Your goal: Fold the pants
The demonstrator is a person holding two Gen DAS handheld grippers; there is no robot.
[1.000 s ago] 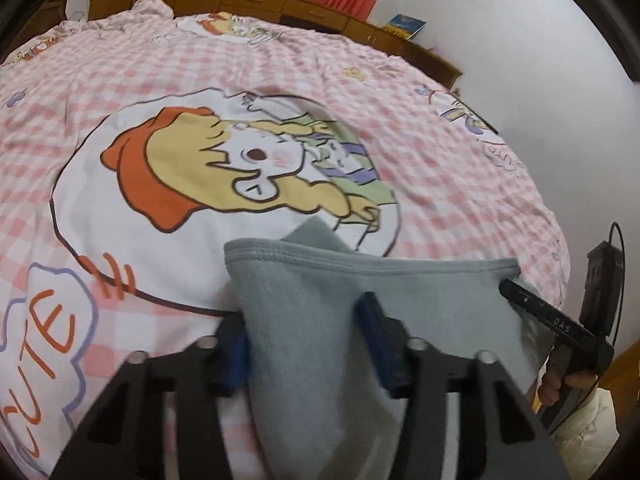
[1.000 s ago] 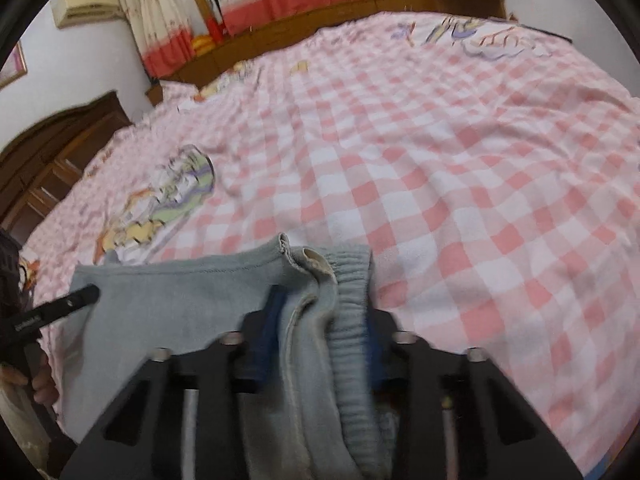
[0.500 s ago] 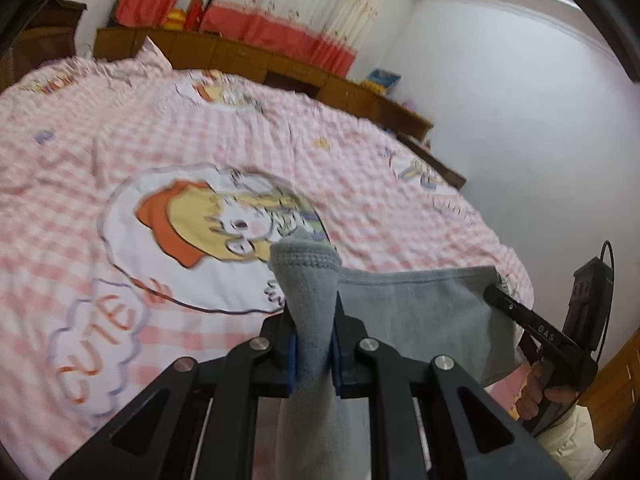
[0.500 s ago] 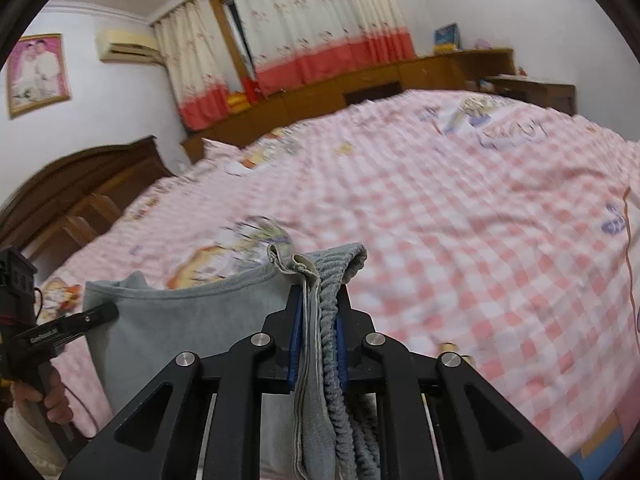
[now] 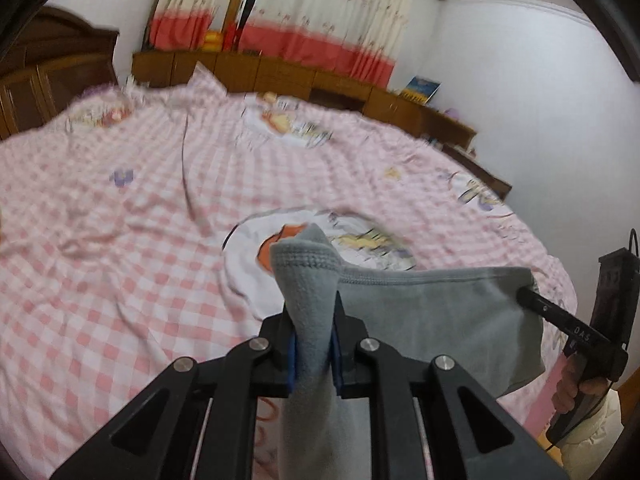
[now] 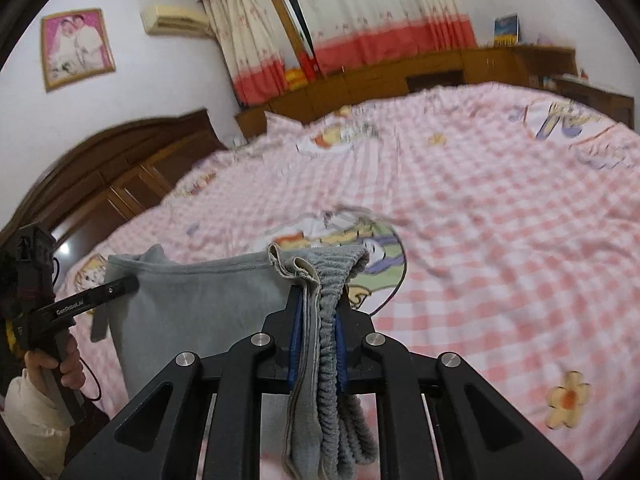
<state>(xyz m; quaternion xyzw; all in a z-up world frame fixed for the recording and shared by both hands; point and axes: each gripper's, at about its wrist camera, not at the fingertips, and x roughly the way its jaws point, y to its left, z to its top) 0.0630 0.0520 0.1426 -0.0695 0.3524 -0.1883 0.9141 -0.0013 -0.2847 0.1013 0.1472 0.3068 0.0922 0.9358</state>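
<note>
Jaws of both grippers, earlier apart, now clamp the grey pants, lifted off the bedspread.

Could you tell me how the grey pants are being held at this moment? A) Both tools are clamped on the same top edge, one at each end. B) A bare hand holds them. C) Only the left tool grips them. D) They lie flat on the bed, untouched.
A: the left tool and the right tool each pinch an end of the grey pants, whose edge stretches between them above the checked bedspread.
</note>
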